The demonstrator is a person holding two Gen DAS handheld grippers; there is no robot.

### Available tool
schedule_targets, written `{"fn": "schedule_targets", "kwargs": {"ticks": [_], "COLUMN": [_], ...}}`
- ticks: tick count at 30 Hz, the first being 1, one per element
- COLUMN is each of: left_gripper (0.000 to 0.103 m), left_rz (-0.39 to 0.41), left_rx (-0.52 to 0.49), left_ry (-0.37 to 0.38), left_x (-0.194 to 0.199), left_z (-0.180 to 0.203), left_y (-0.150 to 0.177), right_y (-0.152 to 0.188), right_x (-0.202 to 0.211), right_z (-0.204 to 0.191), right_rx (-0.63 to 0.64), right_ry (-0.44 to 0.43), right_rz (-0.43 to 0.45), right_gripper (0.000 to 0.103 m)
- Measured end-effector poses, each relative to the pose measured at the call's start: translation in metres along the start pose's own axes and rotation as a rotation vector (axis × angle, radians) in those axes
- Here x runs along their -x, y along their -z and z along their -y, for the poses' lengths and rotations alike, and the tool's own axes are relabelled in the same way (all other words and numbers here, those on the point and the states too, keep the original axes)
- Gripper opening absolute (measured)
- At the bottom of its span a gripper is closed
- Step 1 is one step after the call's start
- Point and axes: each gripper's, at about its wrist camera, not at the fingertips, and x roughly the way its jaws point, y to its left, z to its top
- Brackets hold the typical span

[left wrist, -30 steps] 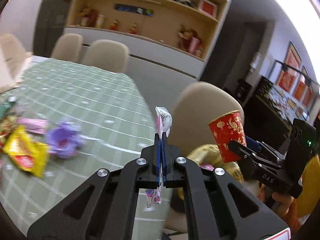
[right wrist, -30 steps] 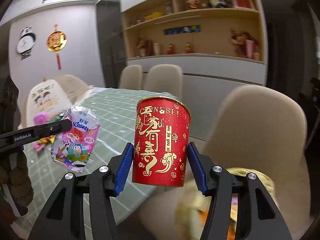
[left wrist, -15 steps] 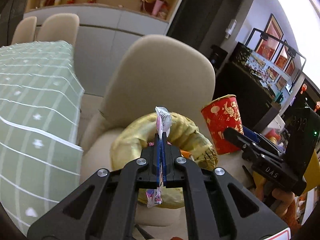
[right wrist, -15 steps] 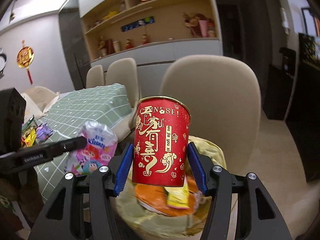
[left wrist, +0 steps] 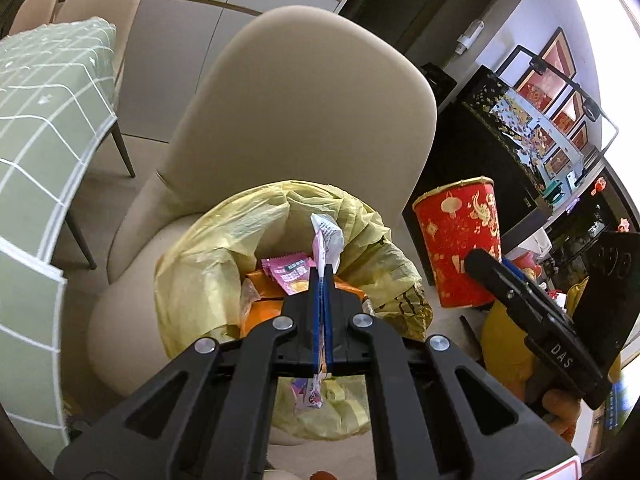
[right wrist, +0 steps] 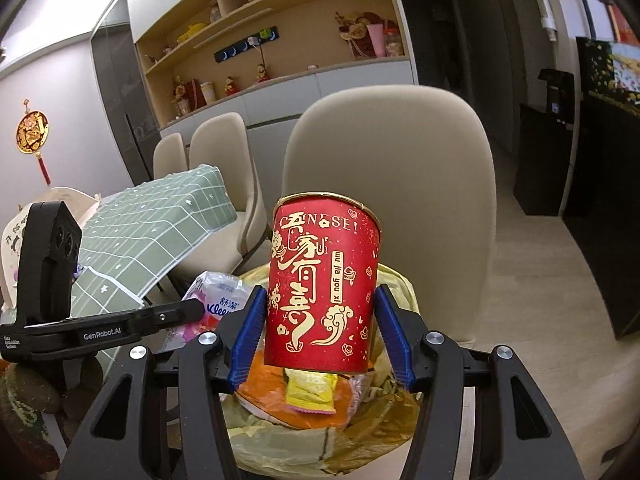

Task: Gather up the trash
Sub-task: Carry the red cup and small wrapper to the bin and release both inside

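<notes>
My left gripper (left wrist: 322, 280) is shut on a flat pink-and-white Kleenex tissue packet (left wrist: 326, 240) and holds it right over the open yellow trash bag (left wrist: 200, 264), which sits on a beige chair seat. The packet also shows in the right wrist view (right wrist: 218, 300). My right gripper (right wrist: 320, 332) is shut on a red paper cup (right wrist: 324, 292) with gold Chinese lettering, upright above the same bag (right wrist: 372, 432). The cup shows in the left wrist view (left wrist: 460, 244) to the right of the bag. Orange, pink and yellow wrappers (right wrist: 308, 394) lie in the bag.
The beige chair back (left wrist: 304, 112) rises behind the bag. The green checked tablecloth table (left wrist: 36, 128) is to the left, with more beige chairs (right wrist: 220, 152) beyond it. A dark cabinet (left wrist: 480, 128) stands at right. Shelves (right wrist: 260, 40) line the far wall.
Both grippers have swung away from the table and down over the trash bag on the chair, still holding the tissue packet and the red cup. The bag now fills the lower view.
</notes>
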Motion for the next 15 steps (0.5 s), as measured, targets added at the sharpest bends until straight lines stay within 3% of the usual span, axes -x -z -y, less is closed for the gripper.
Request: {"fn": "schedule_targets", "kwargs": {"ticks": [3,4,5,6,7,10,15], "left_gripper": [0.001,0.006,0.013,0.031,0.043,0.043,0.045], "left_rz": [-0.008,-0.01,-0.014,-0.016,-0.015,-0.006,0.061], "left_rx": [0.002,0.002,0.002,0.009,0.021,0.035,-0.008], "left_ry": [0.012,0.015,0.015,0.015,0.018,0.004,-0.106], "left_x": [-0.009,-0.011,-0.013,-0.015,-0.015,-0.008,0.021], "left_z": [0.001,0.0,-0.001,-0.002,-0.004,-0.011,-0.016], "left_y": [-0.003,-0.003,-0.004,-0.004,-0.004,-0.008,-0.011], "right_y": [0.001,0.001,0.001,0.002,0.003,0.005,0.011], "right_x": [-0.006,-0.007,-0.009,-0.012,-0.014,-0.025,-0.05], "right_z": [0.002,0.002,0.001,-0.001,-0.001,-0.008,-0.035], "right_rx": [-0.01,-0.01,-0.008,-0.006,-0.003,0.016,0.08], "right_ry": [-0.003,-0.004,-0.004,-0.006,-0.009,-0.022,-0.071], "right_rz": [-0.014,-0.017,-0.021,-0.027,-0.033,-0.062,-0.127], "right_gripper": [0.052,0.052,0.052,0.052,0.052,0.052,0.052]}}
